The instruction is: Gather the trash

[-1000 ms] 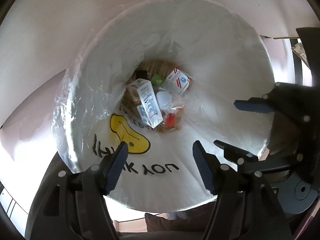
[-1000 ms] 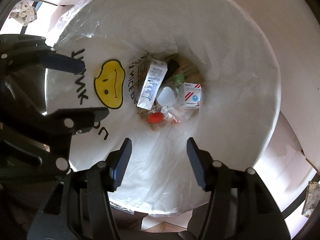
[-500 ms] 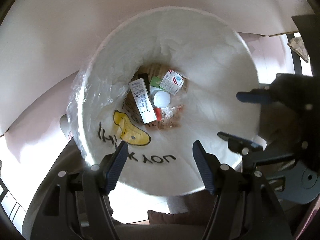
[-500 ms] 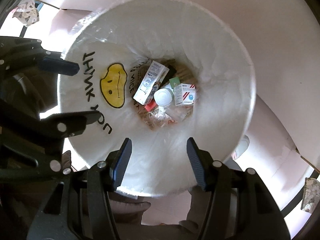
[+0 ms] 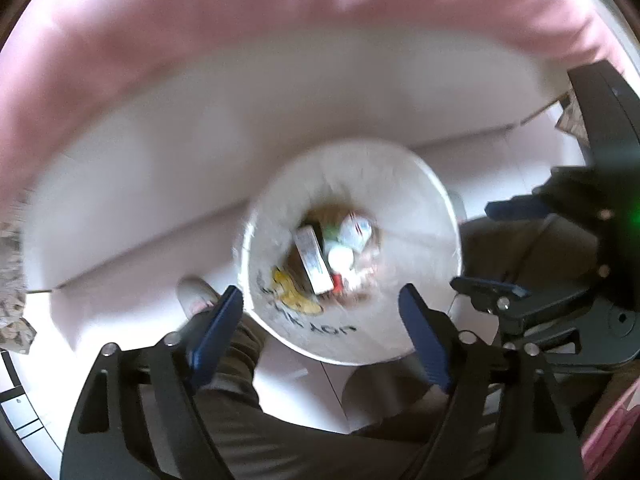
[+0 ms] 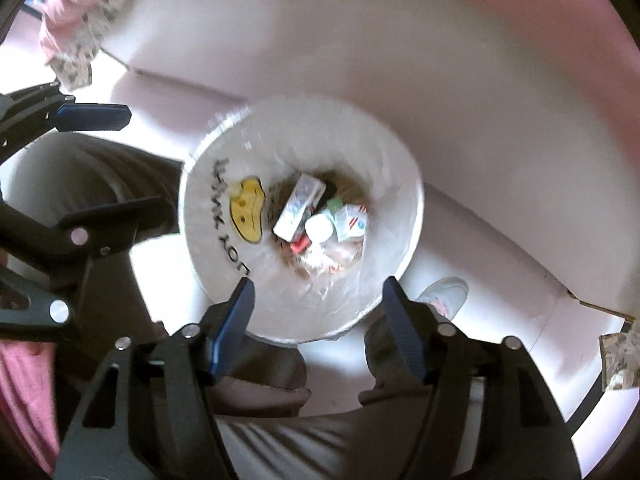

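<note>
Both my left gripper (image 5: 320, 332) and right gripper (image 6: 318, 324) hover with jaws open and empty above the lined trash bin (image 6: 400, 272), whose mouth lies straight ahead, the collected trash (image 6: 316, 216) lying at its bottom.

A pale floor (image 6: 168, 280) is seen, on which a lined bin (image 6: 394, 272) and a shoe (image 6: 444, 294) are set.
</note>
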Tool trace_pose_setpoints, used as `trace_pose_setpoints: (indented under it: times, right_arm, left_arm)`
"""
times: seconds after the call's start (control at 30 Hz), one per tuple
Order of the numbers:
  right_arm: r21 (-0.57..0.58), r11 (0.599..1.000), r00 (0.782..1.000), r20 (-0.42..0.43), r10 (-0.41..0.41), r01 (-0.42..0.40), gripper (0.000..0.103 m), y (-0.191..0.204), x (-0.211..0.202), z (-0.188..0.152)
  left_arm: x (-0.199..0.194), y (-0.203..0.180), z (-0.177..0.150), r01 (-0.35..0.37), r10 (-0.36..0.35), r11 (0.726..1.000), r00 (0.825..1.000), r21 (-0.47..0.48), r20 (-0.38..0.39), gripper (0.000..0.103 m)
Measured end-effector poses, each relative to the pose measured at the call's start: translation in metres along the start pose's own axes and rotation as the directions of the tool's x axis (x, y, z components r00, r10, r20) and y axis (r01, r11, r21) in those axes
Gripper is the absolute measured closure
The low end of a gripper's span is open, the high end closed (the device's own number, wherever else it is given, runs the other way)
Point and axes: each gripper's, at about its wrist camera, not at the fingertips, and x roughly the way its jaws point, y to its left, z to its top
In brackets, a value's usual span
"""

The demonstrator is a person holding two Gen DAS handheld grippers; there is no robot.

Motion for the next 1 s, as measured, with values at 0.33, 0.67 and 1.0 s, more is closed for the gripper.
trace_pose_setpoints:
  times: [0.33, 0.67, 1.0]
  right_arm:
    - [0.033, 0.998, 0.975, 0.21, -0.067, 0.061, 0.027, 0.015, -0.112, -0.019]
    - [0.137, 0.972, 0.864, 0.447, -0.234, 0.193, 0.02, 0.046, -0.198, -0.068]
    - [0.326, 0.924, 0.765, 0.538, -0.354, 0.199, 0.019, 0.054, -0.227, -0.107]
  left_arm:
    - [-0.114, 0.001, -0.015, -0.041, 0.06, 0.996, 0.96, -0.075, 0.274, 0.012]
    - [-0.18, -0.014, -0.049, -0.147, 0.175, 0.984, 0.89, -0.098, 0.422, 0.009]
    - [-0.208, -0.023, -0.078, -0.151, 0.205, 0.977, 0.856, -0.149, 0.475, 0.009]
